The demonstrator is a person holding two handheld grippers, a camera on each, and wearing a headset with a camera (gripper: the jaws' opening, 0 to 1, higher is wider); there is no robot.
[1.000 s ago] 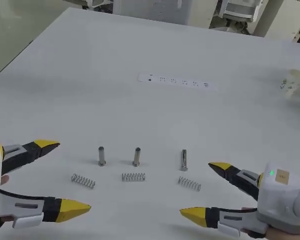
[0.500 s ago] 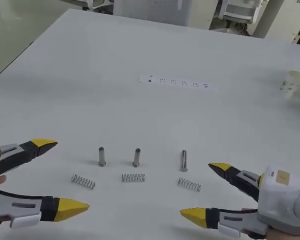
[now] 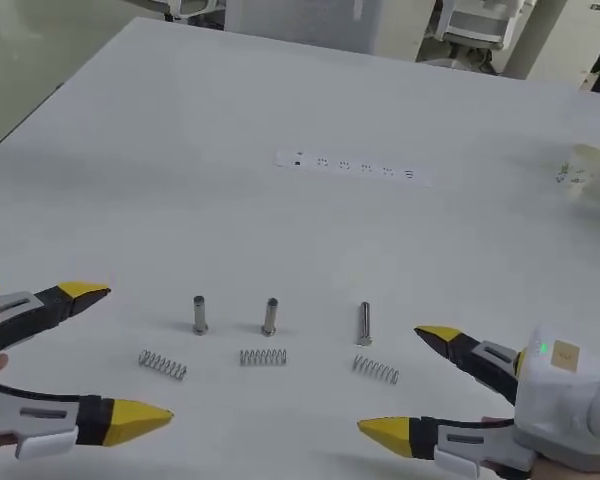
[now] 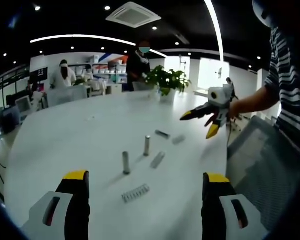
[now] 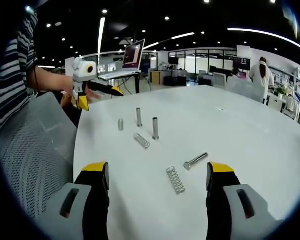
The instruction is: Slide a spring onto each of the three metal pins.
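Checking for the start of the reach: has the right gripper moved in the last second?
No. The right gripper keeps the same gap to the nearest spring and pin; only the whole view shifted slightly.

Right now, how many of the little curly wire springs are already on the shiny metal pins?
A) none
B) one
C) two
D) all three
A: the left coiled wire spring, the middle spring and the right spring all lie flat on the white table, apart from the left silver metal pin, the middle pin and the right pin.
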